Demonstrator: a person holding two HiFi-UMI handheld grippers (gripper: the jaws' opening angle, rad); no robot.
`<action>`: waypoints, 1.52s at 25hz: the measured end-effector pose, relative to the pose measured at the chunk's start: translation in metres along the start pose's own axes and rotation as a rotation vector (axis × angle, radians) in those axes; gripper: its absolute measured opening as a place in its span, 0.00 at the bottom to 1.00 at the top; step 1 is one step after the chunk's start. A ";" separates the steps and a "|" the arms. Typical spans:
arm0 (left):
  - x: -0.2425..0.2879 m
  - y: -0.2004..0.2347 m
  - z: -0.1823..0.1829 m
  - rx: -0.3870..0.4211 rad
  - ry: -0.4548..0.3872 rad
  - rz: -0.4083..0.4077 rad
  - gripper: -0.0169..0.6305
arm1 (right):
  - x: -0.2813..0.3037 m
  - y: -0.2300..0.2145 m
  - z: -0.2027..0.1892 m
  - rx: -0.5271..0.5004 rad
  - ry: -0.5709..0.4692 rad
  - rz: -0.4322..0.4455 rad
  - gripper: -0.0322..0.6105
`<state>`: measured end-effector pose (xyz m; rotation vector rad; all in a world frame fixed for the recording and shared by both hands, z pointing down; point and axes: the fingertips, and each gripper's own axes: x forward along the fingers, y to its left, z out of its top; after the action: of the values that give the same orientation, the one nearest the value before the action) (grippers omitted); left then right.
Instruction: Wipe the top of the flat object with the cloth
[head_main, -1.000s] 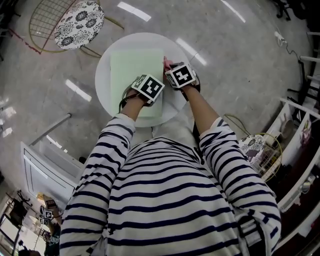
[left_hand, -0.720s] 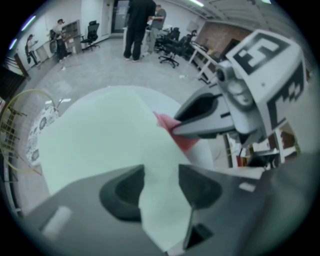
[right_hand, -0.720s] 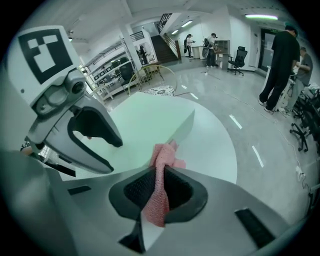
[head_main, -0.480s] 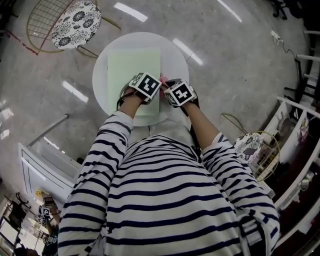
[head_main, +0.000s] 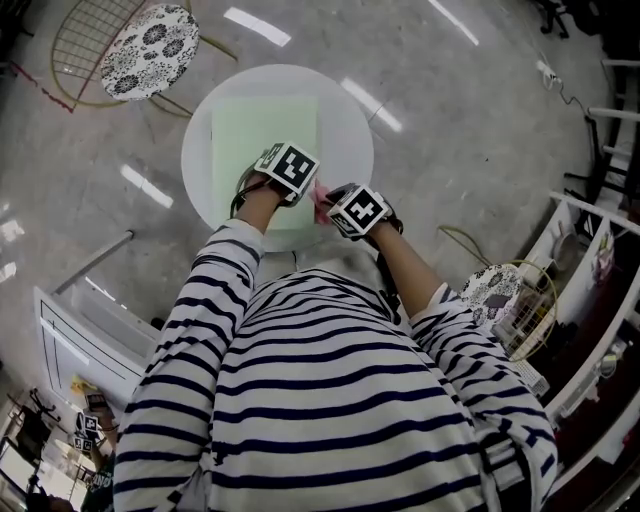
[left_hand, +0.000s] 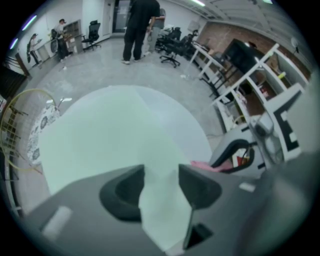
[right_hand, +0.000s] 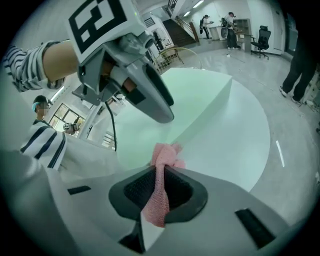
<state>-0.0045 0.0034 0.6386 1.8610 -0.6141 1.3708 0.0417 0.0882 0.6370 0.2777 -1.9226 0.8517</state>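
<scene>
At far left, on the polished floor: one wire-framed stool (head_main: 150, 48) with a floral seat pad, set well apart from the work.

Centre: one round white table (head_main: 345, 120), on which a pale green flat board (head_main: 262, 125) is laid, its long sides running away from the person.

Centre, near edge: left gripper (left_hand: 161, 170), jaws kept apart with nothing pinched. Its tips are pointed steeply down onto the board's near part and appear to be rested there. This is judged to be a brace, so that the board is not dragged along under the wiping.

Just right of it: pink cloth (right_hand: 167, 156), bunched, placed at the board's near right edge where board gives way to bare table.

Beside that: right gripper (right_hand: 162, 171), jaws clenched on the cloth. A tuft is left projecting past the tips, so that fabric rather than jaw is presented to the surface.

Far right: second floral seat pad (head_main: 503, 292) in a wire frame, by white shelving.
</scene>
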 end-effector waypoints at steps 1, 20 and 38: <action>0.000 0.000 0.000 0.000 0.001 0.001 0.36 | 0.000 0.005 -0.004 -0.008 0.012 0.015 0.11; -0.008 0.003 0.005 -0.083 -0.082 -0.034 0.36 | -0.035 0.088 -0.022 -0.096 0.123 0.362 0.11; -0.132 -0.002 0.026 -0.017 -0.609 -0.097 0.32 | -0.105 0.054 0.096 -0.052 -0.373 0.031 0.11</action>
<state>-0.0294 -0.0218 0.5092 2.2675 -0.8121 0.7172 -0.0009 0.0467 0.4970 0.3985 -2.2968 0.8104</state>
